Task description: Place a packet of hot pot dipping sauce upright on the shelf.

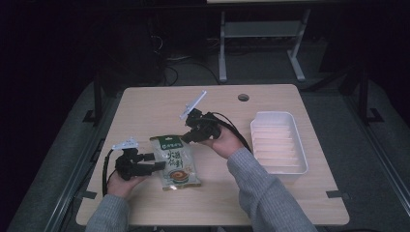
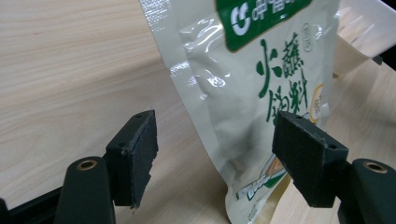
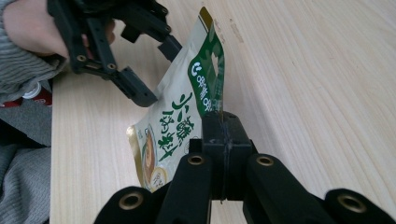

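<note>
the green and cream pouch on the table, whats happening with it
A person works at a wooden table with a gripper in each hand. The right gripper is shut on the edge of the printed food pouch, lifting that side. The left gripper has its jaws open with the pouch's other side between them, pads not pressing. A white ribbed tray sits off to the right.

Count: 1 pouch [image 1: 175, 162], green and cream, printed. 1 white tray [image 1: 279, 143], ribbed inside. 1 table [image 1: 145, 111], light wood, with 1 round hole [image 1: 243, 97] near the far edge. 2 grippers: left [image 1: 157, 161], right [image 1: 187, 136]. 2 hands, one per gripper. 2 grey sleeves.
</note>
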`<state>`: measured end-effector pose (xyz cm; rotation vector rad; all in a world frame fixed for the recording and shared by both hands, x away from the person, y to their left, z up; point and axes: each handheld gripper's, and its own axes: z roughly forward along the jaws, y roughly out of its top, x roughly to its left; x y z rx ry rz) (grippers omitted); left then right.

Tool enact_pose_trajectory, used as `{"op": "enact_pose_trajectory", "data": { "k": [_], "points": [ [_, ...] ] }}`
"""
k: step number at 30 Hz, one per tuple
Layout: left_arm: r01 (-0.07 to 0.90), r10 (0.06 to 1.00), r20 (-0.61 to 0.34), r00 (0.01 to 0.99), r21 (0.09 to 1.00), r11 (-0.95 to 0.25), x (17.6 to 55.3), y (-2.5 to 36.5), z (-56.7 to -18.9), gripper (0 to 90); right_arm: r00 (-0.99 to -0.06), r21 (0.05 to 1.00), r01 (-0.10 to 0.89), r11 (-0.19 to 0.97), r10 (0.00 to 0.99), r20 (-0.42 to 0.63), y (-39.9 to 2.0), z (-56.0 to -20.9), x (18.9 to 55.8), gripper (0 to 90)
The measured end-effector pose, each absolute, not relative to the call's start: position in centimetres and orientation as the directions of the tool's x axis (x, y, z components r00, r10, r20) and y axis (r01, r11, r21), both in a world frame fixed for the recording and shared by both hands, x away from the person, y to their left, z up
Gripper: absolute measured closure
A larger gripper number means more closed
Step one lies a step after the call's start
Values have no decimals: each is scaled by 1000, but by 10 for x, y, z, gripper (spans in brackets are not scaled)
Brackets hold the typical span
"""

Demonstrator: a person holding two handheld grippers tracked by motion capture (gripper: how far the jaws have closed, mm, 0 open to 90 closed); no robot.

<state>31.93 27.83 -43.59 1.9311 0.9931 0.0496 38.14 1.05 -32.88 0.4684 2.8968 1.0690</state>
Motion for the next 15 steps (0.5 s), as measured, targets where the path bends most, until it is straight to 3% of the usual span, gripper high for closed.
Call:
{"op": "enact_pose_trajectory", "data": {
  "k": [6, 9, 15],
  "points": [
    [636, 596, -408, 692, 735, -235, 329, 273, -434, 418, -960, 648, 254, 718, 267, 81, 8, -325, 376, 900],
    [636, 555, -436, 708, 735, -235, 331, 271, -433, 535, -962, 650, 246, 719, 261, 76, 7, -324, 372, 900],
    [625, 483, -466, 741, 743, -241, 329, 274, -431, 630, -963, 658, 245, 712, 260, 77, 3, -323, 370, 899]
  ]
}}
